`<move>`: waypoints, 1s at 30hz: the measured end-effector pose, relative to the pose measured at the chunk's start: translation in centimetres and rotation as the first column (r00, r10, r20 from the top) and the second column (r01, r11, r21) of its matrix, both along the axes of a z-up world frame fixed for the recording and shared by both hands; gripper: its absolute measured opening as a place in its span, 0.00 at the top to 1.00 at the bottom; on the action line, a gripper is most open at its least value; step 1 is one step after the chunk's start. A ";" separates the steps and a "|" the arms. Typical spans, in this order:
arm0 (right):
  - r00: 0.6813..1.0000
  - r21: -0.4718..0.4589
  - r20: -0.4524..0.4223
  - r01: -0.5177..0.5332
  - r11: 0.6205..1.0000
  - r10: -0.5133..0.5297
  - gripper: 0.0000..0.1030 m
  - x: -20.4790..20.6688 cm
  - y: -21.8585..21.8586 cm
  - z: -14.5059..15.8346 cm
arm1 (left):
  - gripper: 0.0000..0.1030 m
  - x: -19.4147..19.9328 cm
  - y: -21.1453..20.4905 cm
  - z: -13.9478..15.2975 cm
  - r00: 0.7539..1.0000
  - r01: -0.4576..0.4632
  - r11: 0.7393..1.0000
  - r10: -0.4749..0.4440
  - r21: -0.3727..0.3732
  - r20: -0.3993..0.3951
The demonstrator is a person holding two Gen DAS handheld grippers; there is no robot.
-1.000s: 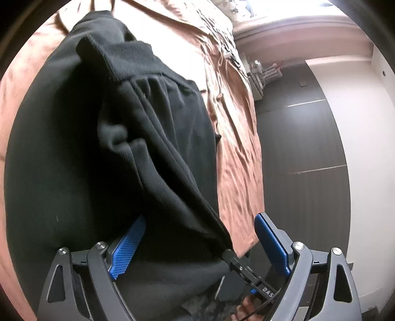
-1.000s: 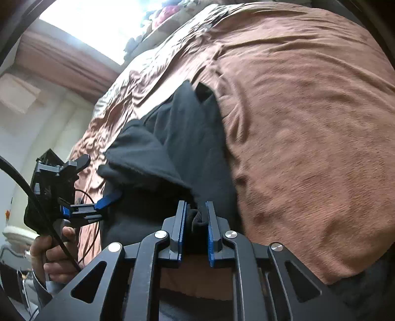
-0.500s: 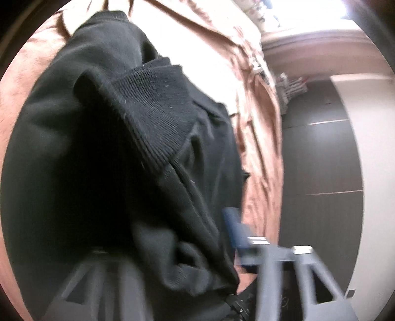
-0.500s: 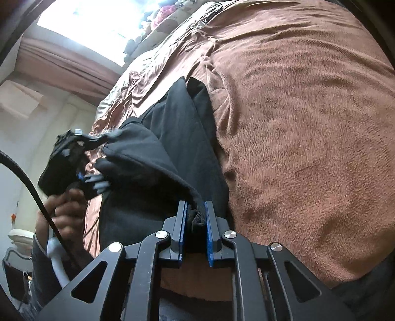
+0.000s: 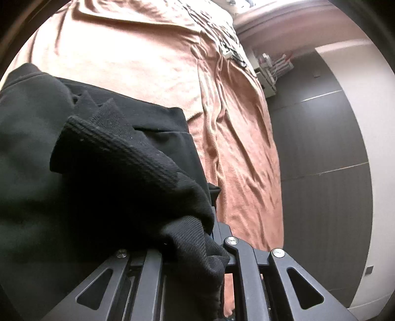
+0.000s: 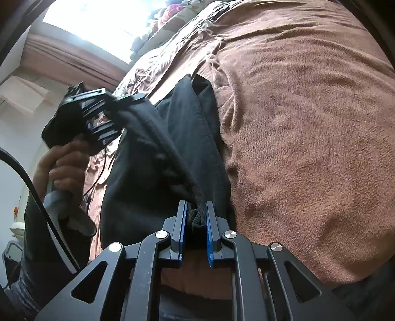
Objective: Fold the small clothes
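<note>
While both my tools pinch the black garment, it lies on the brown bed.
Left tool, jaws just closed on the ribbed hem; right tool clamps the waistband at the garment's near edge.

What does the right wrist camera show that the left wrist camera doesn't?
Only the right wrist view shows the right gripper shut on the black garment, the person's hand gripping the left gripper's handle, and the bright window. Only the left wrist view shows the dark wall panels, and the ribbed cuff bunched close against the left gripper, whose jaws have just been closing on it. Both show the garment and the brown bedspread.
</note>
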State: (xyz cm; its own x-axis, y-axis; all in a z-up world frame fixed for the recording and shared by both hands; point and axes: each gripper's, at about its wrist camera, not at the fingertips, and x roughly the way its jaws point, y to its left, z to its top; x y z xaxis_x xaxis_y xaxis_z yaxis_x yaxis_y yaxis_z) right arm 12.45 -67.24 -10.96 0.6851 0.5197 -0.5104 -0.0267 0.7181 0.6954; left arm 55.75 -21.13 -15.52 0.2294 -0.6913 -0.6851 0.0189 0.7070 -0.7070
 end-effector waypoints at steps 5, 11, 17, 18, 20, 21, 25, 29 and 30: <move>1.000 -0.003 0.008 0.003 1.000 -0.003 0.90 -0.1 -0.2 -0.1 | 0.89 1.2 -0.8 -1.0 1.000 0.014 1.000 -0.014 0.020 -0.016; 1.000 0.005 0.004 -0.001 1.000 0.001 0.90 0.2 -0.3 -0.6 | 0.72 2.4 -2.3 -2.7 0.999 0.045 0.998 -0.043 0.046 -0.032; 1.000 -0.001 0.004 -0.008 1.000 0.008 0.90 0.1 -0.2 -0.4 | 0.39 3.3 -3.7 -2.9 0.998 0.070 0.997 -0.069 0.022 -0.011; 1.000 0.001 0.003 -0.008 1.000 0.008 0.90 0.1 -0.2 -0.4 | 0.38 3.4 -3.9 -2.9 0.997 0.075 0.997 -0.075 0.027 -0.008; 1.000 0.007 0.002 -0.006 1.000 0.006 0.90 0.2 -0.2 -0.4 | 0.36 3.5 -4.4 -2.8 0.996 0.084 0.996 -0.085 0.044 0.008; 1.000 0.003 -0.001 -0.003 1.000 0.003 0.90 0.2 -0.2 -0.4 | 0.35 3.5 -4.5 -2.8 0.996 0.089 0.995 -0.090 0.049 0.011; 1.000 0.007 0.001 0.003 1.000 -0.003 0.91 0.1 -0.4 -0.4 | 0.34 3.2 -4.3 -2.4 0.994 0.107 0.994 -0.107 0.004 0.019; 1.000 -0.007 0.003 0.002 1.000 -0.002 0.91 -0.3 -0.1 -0.4 | 0.34 2.7 -3.9 -1.3 0.993 0.116 0.991 -0.115 -0.063 0.023; 1.000 -0.007 0.002 0.003 1.000 -0.003 0.91 -0.3 -0.1 -0.3 | 0.34 2.4 -3.4 -0.8 0.993 0.115 0.992 -0.114 -0.049 0.033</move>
State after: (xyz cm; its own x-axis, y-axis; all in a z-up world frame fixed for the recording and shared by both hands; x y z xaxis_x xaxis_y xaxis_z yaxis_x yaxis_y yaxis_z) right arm 12.12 -67.32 -11.27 0.6876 0.5144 -0.5125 -0.0261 0.7229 0.6904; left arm 58.15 -24.49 -16.34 0.1665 -0.7479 -0.6425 0.1192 0.6621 -0.7398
